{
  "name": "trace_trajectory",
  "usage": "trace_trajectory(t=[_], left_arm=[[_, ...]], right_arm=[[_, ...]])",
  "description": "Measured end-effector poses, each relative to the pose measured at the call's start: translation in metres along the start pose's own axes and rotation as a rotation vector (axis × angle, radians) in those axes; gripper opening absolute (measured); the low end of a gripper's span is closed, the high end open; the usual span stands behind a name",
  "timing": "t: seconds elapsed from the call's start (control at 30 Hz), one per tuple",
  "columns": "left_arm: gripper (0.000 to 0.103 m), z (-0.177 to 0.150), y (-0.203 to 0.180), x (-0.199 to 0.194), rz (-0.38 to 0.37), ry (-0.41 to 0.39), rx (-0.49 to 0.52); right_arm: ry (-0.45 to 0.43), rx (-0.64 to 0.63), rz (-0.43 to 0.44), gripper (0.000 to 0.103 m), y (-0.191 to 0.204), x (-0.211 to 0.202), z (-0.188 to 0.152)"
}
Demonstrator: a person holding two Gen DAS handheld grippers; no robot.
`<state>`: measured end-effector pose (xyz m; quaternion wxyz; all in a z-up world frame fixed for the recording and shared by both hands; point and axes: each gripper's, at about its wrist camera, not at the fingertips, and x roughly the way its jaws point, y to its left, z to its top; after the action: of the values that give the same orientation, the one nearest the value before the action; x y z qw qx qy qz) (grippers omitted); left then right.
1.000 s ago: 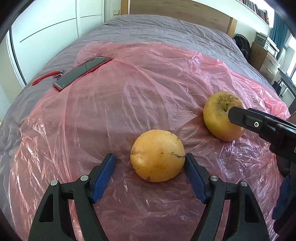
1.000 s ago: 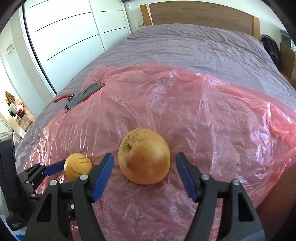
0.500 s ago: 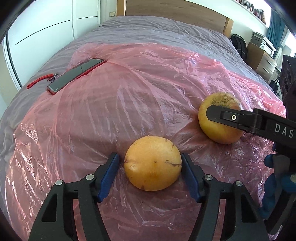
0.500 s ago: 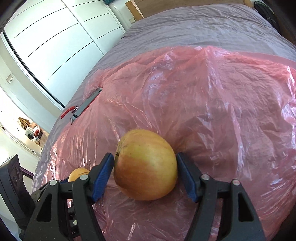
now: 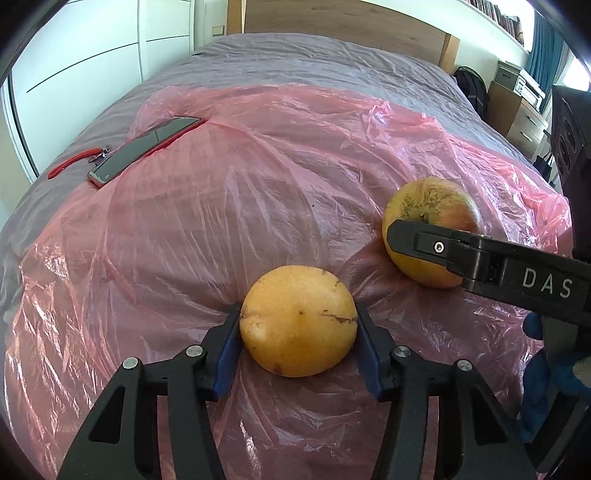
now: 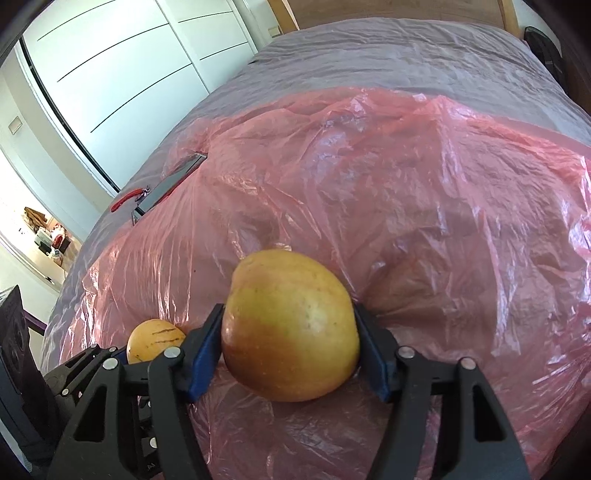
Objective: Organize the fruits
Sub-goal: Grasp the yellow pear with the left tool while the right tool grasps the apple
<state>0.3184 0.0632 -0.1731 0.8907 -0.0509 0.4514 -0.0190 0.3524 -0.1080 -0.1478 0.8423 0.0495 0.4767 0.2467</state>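
A round yellow-orange fruit (image 5: 298, 320) with dark scratches sits between the blue pads of my left gripper (image 5: 298, 345), which is shut on it just above the pink plastic sheet (image 5: 240, 206). A yellow-red apple (image 6: 290, 326) is held between the pads of my right gripper (image 6: 290, 354), which is shut on it. The apple also shows in the left wrist view (image 5: 430, 210), to the right, with the right gripper's finger across it. The yellow-orange fruit shows small at the left of the right wrist view (image 6: 153, 338).
The pink sheet covers a grey bed (image 5: 314, 66) with a wooden headboard (image 5: 343, 18). A phone (image 5: 144, 149) with a red strap lies at the sheet's far left edge. White wardrobe doors (image 6: 122, 62) stand on the left; drawers (image 5: 524, 122) on the right.
Both grippers have closed from open onto their fruits: the left on the yellow-orange fruit, the right on the apple. The right gripper has tilted and the apple looks lifted.
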Motion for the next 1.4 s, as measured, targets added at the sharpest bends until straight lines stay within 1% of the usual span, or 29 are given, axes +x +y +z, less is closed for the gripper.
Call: trace_trajectory(t=[0.07, 0.17, 0.37, 0.6, 0.8, 0.97, 1.1, 1.3, 1.4], left_arm=[[0.049, 0.0, 0.002, -0.001, -0.01, 0.0, -0.007], [0.049, 0.001, 0.001, -0.004, -0.007, -0.004, 0.001], [0.049, 0.005, 0.0, -0.017, -0.003, -0.025, -0.013], [0.049, 0.006, -0.001, -0.047, 0.005, -0.051, -0.008], [0.049, -0.001, -0.005, -0.079, 0.006, -0.073, -0.003], [0.049, -0.013, -0.006, -0.108, 0.006, -0.084, 0.004], [0.049, -0.028, -0.009, -0.132, -0.007, -0.087, 0.004], [0.049, -0.055, -0.022, -0.166, -0.034, -0.088, 0.021], [0.049, -0.069, -0.031, -0.181, -0.054, -0.085, 0.028]], right_arm=[[-0.002, 0.008, 0.003, 0.084, -0.001, -0.002, 0.0], [-0.009, 0.013, 0.007, 0.084, -0.001, -0.007, 0.001], [-0.028, 0.023, 0.004, 0.084, -0.001, -0.025, 0.002], [-0.058, 0.028, 0.002, 0.081, 0.005, -0.057, 0.0], [-0.057, 0.018, 0.007, 0.081, 0.017, -0.084, -0.014], [-0.057, 0.01, 0.006, 0.081, 0.026, -0.113, -0.034], [-0.049, -0.02, 0.002, 0.081, 0.036, -0.141, -0.053], [-0.032, -0.052, 0.007, 0.081, 0.048, -0.187, -0.095], [-0.028, -0.046, 0.012, 0.081, 0.049, -0.21, -0.12]])
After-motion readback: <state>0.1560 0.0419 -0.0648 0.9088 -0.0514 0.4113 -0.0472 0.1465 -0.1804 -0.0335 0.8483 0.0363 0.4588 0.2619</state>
